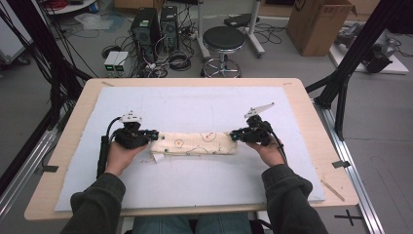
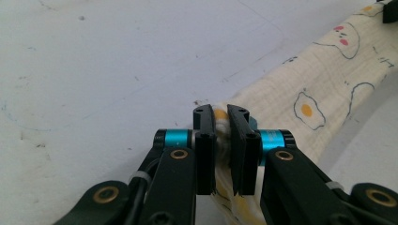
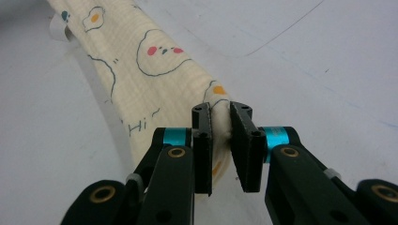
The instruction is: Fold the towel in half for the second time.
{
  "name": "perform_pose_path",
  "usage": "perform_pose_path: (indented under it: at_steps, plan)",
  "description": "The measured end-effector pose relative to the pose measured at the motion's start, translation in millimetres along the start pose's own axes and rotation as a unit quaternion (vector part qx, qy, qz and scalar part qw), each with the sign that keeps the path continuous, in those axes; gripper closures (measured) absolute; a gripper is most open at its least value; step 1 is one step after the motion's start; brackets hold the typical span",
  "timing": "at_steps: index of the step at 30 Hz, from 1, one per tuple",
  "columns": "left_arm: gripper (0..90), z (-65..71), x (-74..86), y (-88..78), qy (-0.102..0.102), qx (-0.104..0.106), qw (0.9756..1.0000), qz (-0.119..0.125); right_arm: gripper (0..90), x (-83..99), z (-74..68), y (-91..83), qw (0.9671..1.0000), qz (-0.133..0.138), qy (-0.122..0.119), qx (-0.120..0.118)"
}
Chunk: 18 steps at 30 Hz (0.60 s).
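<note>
Illumination is even, diffuse and moderately bright in all three views, with no glare. In the high view the white surface (image 1: 195, 180) is evenly lit; shadows beneath the forearms are faint, and fine detail is soft. In both gripper views the near fingers (image 2: 205, 154) appear slightly soft, casting weak shadows.

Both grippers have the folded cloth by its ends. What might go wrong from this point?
The left gripper and right gripper each pinch just a bunched end of the cloth, so an end could slip out. The unsupported middle may sag or unfold. The loose tag might catch on the white mat.
</note>
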<state>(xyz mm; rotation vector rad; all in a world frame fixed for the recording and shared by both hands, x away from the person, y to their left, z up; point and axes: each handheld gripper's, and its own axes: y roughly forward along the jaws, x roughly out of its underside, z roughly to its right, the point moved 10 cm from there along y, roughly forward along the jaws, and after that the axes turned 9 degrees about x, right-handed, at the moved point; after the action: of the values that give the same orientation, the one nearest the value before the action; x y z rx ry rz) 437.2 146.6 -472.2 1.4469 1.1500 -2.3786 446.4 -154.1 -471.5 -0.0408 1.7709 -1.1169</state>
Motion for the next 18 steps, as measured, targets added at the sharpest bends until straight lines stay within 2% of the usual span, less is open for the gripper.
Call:
perform_pose_path:
  at_steps: [2, 4, 6, 8, 11, 13, 15, 18]
  plan:
    - [81.5, -3.8, -1.2, 1.0, -0.008, -0.003, 0.9999, 0.007, 79.4, -1.7, 2.5, 3.0, 1.0, -0.003, -0.001, 0.003]
    - [81.5, -7.4, -2.9, 2.7, -0.007, -0.005, 1.0, -0.003, 79.4, -3.7, 5.5, 5.6, 1.0, -0.006, 0.005, 0.004]
    - [81.5, -9.3, -9.1, 4.4, -0.006, -0.008, 1.0, 0.001, 79.4, -5.5, 10.1, 8.4, 0.9999, -0.002, 0.005, 0.011]
    - [81.5, -11.7, -13.8, 6.8, -0.007, -0.01, 0.9999, 0.006, 79.4, -4.5, 15.1, 11.5, 0.9998, -0.005, 0.012, 0.016]
    - [81.5, -16.8, -16.7, 12.8, -0.005, -0.017, 0.9998, -0.008, 79.4, -6.3, 22.7, 13.4, 0.9994, 0.005, 0.029, 0.019]
    - [81.5, -19.2, -21.0, 16.1, -0.009, -0.022, 0.9997, -0.001, 79.4, -6.9, 27.1, 16.3, 0.9991, 0.004, 0.033, 0.025]
    - [81.5, -22.0, -22.9, 20.2, -0.009, -0.028, 0.9996, -0.004, 79.4, -7.2, 31.0, 19.7, 0.9989, 0.003, 0.036, 0.031]
    - [81.3, -27.7, -22.0, 24.8, -0.021, -0.031, 0.9993, 0.001, 79.3, -7.6, 37.2, 25.4, 0.9983, 0.003, 0.044, 0.039]
